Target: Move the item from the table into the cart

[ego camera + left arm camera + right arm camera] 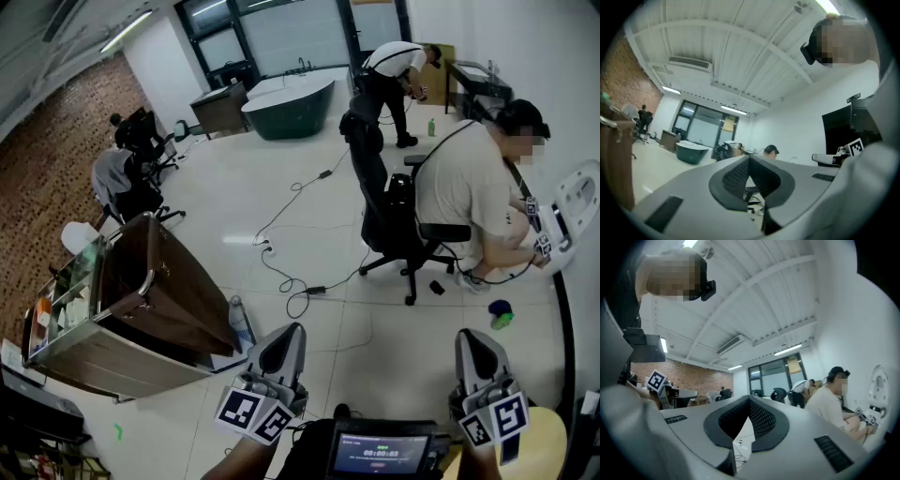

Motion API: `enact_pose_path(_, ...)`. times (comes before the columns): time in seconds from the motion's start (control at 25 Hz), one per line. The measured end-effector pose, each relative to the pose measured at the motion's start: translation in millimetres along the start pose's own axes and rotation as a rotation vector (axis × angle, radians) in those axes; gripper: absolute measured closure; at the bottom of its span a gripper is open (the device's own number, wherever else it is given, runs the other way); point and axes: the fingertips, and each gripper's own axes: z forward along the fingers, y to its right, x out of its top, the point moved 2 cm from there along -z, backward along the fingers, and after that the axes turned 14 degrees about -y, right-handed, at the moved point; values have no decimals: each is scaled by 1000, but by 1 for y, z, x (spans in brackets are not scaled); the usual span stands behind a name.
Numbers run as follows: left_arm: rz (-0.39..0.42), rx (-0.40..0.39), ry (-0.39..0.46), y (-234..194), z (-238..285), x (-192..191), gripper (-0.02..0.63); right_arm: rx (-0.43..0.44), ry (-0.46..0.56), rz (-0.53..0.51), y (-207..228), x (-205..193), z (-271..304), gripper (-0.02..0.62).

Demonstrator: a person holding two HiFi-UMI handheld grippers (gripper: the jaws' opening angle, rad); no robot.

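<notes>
Head view showed the cart (141, 281) at the left, a brown-walled trolley with a chrome rail round its top, tilted in the wide-angle frame, with a rack of small goods along its far left side that were too small to identify. Which item was meant, and the table it lay on, could not be made out in any view. The left gripper (291, 331) and the right gripper (469, 336) were held low at the bottom edge, well apart from the cart, both pointing roughly level across the room. In the left gripper view the left gripper (750, 157) had its jaws clenched tip to tip with nothing between them, and the cart's brown wall (614, 154) filled the left edge. In the right gripper view the right gripper (750, 398) was likewise clenched on nothing. A clear plastic bottle (240, 323) stood on the white floor just beside the cart's near right corner. A small screen (380, 455) sat between the two grippers at the bottom of the frame. Black cables (281, 253) trailed across the floor toward a black office chair (394, 225), where a seated person in a light shirt (469, 187) leaned toward a white fixture (574, 211) at the right edge. A blue and green object (502, 314) lay on the floor near that chair. Farther back stood a dark green bathtub (291, 108) and another person, bent over (394, 70).
</notes>
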Motion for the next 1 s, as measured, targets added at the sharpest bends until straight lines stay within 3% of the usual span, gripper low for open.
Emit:
enact_pose_path(0.24,-35,183,44,-153,-93,12,606,167,7,-15,-121,11,121,588)
enact_pose_path(0.64,-126,550,143,-430,-342,9,606,548,-22,-110,-453,18,345,588)
enact_pose_path(0.84,-175,766,173,-520,-434,2,606,788,-48,-152,-590,16,430,588)
enact_pose_path(1.0,-213,901,190,-573,-475,-2,606,966,-46,-193,-674,11,491,588)
